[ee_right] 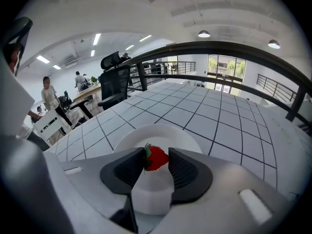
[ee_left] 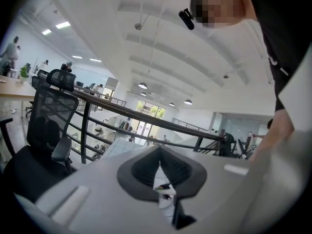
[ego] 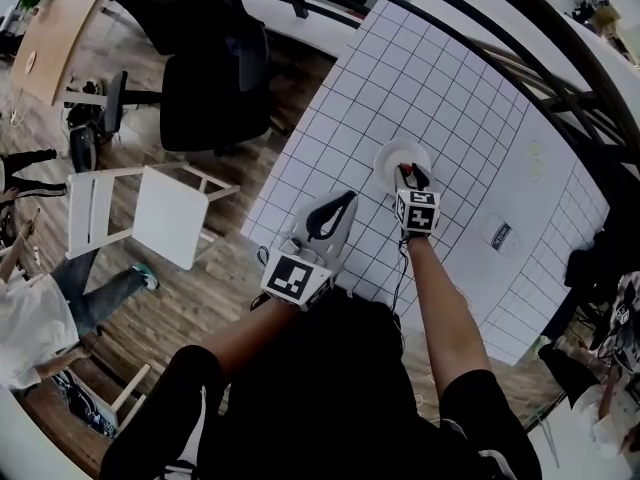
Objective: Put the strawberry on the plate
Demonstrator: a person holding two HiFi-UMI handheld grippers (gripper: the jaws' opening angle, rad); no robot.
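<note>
Two handheld grippers of smooth grey plastic work over one bench (ego: 455,98), a white top ruled with thin black lines into squares. Each gripper carries one cube with black-and-white square markers.

Nearest, at the bench's near edge and towards its left corner, hangs the left gripper (ego: 346,202). Its two dark ribbed fingers (ee_left: 141,169) meet at the tips, with nothing between them.

Further in from the same edge is the right gripper (ee_right: 156,152), tilted down. Its fingers (ee_right: 184,170) stand fairly wide and hold the one strawberry (ee_right: 157,158): red, glossy and rounded, with a small green leafy cap against the left finger. The fruit is pinched by its sides.

Directly beneath and just beyond it lies the single plate (ee_right: 163,130), round, plain white and shallow. Nothing else lies on the plate. Whether the strawberry touches the plate I cannot tell.

Farther right on the bench lies one small dark label (ego: 500,233), flat and rectangular.

Past the far edge runs a black metal railing (ego: 520,28) of round bars. On the wood-plank floor (ego: 240,298) to the left stand two chairs, one black mesh office chair (ego: 215,88) and one white chair (ego: 165,213) with a flat square seat
</note>
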